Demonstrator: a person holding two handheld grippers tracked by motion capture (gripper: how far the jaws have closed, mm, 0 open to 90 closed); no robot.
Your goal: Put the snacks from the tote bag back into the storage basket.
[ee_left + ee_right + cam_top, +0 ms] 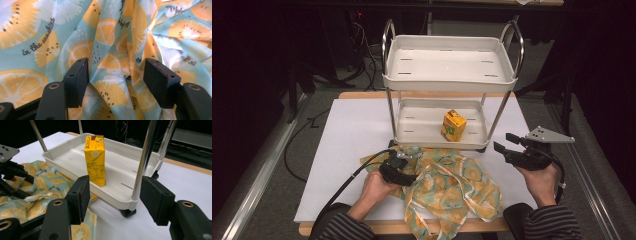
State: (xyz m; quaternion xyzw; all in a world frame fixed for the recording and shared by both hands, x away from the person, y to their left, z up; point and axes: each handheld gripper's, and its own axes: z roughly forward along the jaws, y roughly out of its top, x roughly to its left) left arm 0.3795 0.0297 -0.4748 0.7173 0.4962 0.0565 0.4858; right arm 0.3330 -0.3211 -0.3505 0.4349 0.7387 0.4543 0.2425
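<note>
high view puts a two-tier white cart [450, 75] at the far middle of the table, with a yellow juice carton [453, 125] standing upright on its lower tray [412, 127]. a fruit-print cloth bag [452, 185] lies crumpled on the white mat [347, 140] just near of the cart, between the two hands.

the left gripper [398, 169] rests low on the bag's left edge. left gripper view has its jaws standing wide with a raised fold of the cloth [112, 75] between them; the pads do not press on it. the right gripper [511, 148] hangs in the air at the right of the cart, jaws wide and empty, and the right gripper view looks along them at the carton [95, 160], with a chrome corner post [143, 162] of the cart rising between jaw and carton.

the step in hand looks like taking hold of the bag so it can be opened. to do it well, the left jaws should close on one layer at the rim or on the pale strap [462, 190], not on a bunched fold, which would pinch both sides shut. the right gripper would best come in from the near side of the tray, left of that post, and take the carton at its narrow faces, keeping it upright.
</note>
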